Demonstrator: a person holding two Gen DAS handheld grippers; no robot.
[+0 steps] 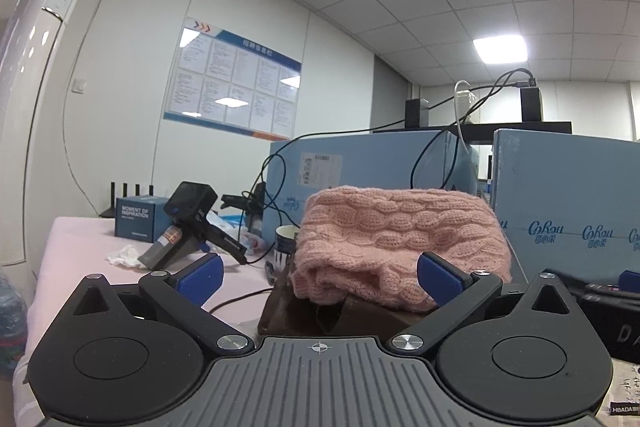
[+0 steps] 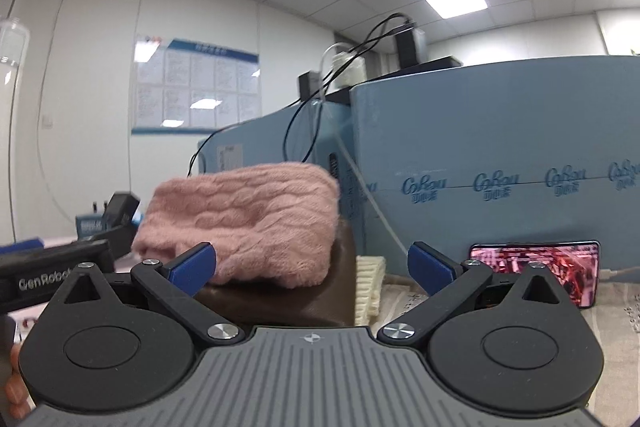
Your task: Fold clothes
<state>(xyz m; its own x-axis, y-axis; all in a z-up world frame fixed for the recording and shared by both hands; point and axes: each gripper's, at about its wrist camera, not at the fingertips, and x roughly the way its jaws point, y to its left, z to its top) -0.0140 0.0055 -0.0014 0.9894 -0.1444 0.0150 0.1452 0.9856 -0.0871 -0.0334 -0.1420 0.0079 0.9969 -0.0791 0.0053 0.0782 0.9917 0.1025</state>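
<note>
Two blue cartons stand behind; folded pink sweater atop brown garment, ahead of my left gripper and right gripper, both spread, empty

Left gripper and right gripper both level, jaws spread wide, empty.

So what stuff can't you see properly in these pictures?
- Brown garment under the pink sweater: mostly covered by it, both views.
- Cream knit: partly hidden behind the brown garment, right wrist view.
- Phone screen: picture too small and blurry, corner behind the gripper.
- Wall poster: text too small.
- Mug: partly hidden by the sweater, left wrist view.
</note>
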